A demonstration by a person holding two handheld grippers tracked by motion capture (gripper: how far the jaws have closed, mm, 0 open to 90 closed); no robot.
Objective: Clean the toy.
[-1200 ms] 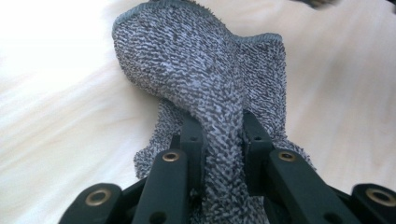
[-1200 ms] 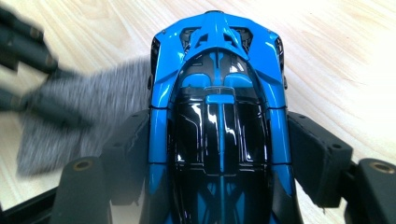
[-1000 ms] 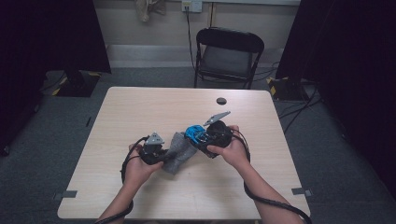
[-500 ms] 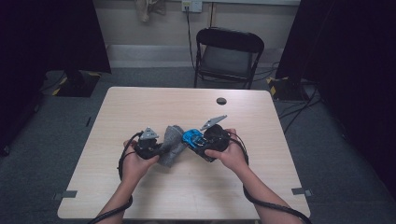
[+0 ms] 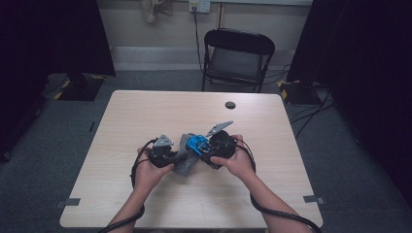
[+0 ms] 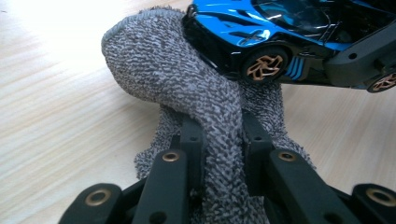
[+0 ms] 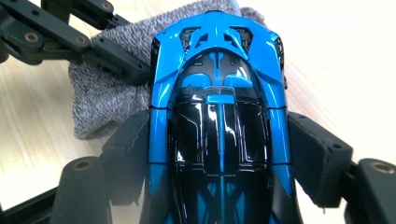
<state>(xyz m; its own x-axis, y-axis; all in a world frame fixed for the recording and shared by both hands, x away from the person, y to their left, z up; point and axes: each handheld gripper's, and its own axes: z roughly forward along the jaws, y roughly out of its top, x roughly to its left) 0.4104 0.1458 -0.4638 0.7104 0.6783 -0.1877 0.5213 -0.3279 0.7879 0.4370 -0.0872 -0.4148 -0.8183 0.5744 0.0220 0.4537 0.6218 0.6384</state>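
Hiding most of the grey sock (image 5: 183, 156) in the high view are the two grippers and the hands behind them, so that only a rumpled strip of knit shows between them on the wooden table (image 5: 145, 116). Which end of the sock is gripped cannot be made out in any view. The blue toy car (image 5: 197, 143) lies just right of the sock there, small and partly covered by the right gripper (image 5: 206, 148); its rear runs off the bottom edge of the right gripper view, and its tail is cut by the frame in the left gripper view.

The left gripper (image 6: 223, 140) is clenched on a bunched fold of the sock, the knit squeezed tight between its black jaws, and the free end arches up to touch the car's nose (image 6: 205, 28). The right gripper (image 7: 219, 154) grasps the car (image 7: 219, 116) across its flanks, one pad against each side, the nose pointing at the sock (image 7: 100, 93). A small dark disc (image 5: 230, 105) lies on the table well beyond the car, toward the folding chair (image 5: 238, 56).

Compared with a second ago, both hands and the sock sit slightly nearer the person, and the car has drawn closer to the left gripper; both grips are unchanged.
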